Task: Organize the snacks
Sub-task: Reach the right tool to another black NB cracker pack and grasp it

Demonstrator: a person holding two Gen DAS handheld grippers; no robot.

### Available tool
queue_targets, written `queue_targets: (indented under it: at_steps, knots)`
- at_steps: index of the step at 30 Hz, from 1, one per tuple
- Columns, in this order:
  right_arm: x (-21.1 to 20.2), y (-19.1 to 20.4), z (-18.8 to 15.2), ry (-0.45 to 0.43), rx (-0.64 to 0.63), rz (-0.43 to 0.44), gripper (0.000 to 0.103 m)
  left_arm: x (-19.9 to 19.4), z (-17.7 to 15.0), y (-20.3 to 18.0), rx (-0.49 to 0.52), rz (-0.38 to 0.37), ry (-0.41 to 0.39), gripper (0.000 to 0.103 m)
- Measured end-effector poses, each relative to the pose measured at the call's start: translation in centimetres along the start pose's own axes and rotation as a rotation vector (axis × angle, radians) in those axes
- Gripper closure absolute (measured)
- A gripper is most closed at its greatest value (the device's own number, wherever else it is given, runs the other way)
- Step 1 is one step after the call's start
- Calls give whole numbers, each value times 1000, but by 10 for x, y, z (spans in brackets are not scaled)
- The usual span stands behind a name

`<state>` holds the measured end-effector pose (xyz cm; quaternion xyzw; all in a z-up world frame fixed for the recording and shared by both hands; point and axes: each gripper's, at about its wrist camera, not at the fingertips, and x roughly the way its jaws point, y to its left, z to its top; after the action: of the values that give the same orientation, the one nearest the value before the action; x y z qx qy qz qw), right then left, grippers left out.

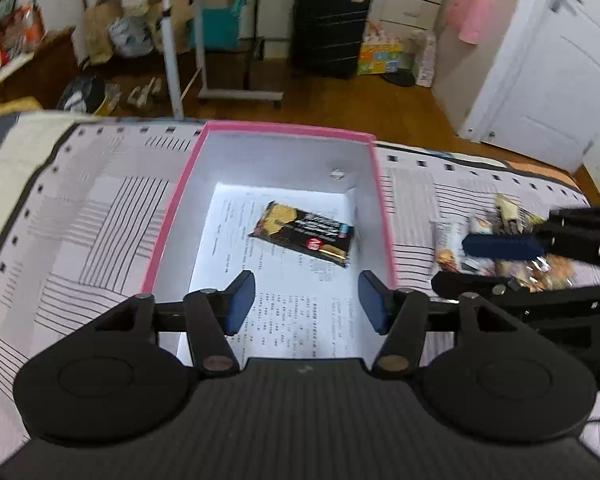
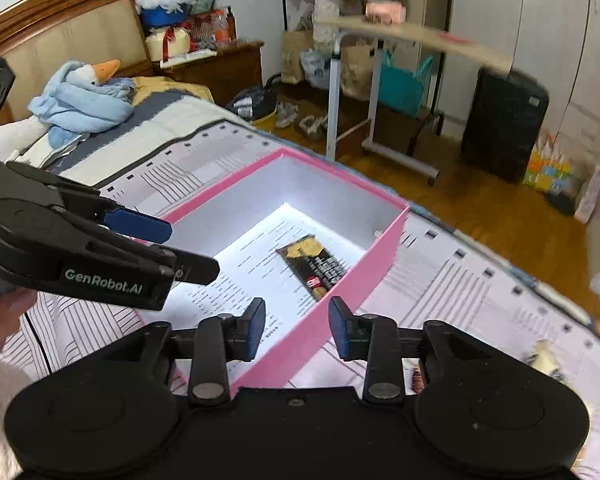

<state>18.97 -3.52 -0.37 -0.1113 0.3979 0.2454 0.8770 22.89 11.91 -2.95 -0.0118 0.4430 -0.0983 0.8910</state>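
- My left gripper (image 1: 307,300) hangs over the pink-walled, white-lined cardboard box (image 1: 168,216), blue pads apart, holding nothing.
- A glossy black-and-gold snack packet (image 1: 303,234) lies flat on the printed paper (image 1: 236,248) lining the box.
- My right gripper (image 2: 297,328) is parted and empty above the box's near wall.
- More crinkly wrapped snacks (image 1: 460,240) lie on the striped bedspread (image 1: 80,216) beside the box.

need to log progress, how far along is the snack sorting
Done: one black-and-gold snack packet lies on the printed paper inside the pink-rimmed white cardboard box. In hand: nothing; the left claw and right claw are both open and empty above the box. Left: a small pile of wrapped snacks on the striped bedspread beside the box.
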Motion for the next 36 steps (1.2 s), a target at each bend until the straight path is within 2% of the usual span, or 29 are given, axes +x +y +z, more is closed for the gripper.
queue_targets:
  at_steps: [2,4,8,12,18,22,26,28,30,36]
  knots:
    - [-18,-3,0,-8,0,-51,46,-15,1,-11,29,-13,-12,41]
    - [-36,-12,-6,20,31,-84,45,-28,1,-24,54,-34,-24,37]
    - [-70,-39,-35,55,126,-65,42,-46,-3,-49,111,-94,-35,26]
    - [-93,-65,-73,62,204,-85,39,-42,-13,-81,184,-144,-14,22]
    - [-97,-96,-131,86,317,-149,36,-3,-23,-129,230,-206,37,23]
    - [-77,-109,-163,124,372,-185,36,38,-24,-155,237,-235,112,25]
    - [-51,-118,-186,148,394,-243,36,75,-23,-177,240,-286,137,26]
    - [-42,-127,-197,140,415,-266,36,90,-24,-187,244,-298,131,26]
    - [-33,-136,-207,125,457,-249,36,106,-27,-196,239,-295,128,26]
    - [-20,-144,-228,9,537,-229,36,149,-36,-197,150,-306,187,27]
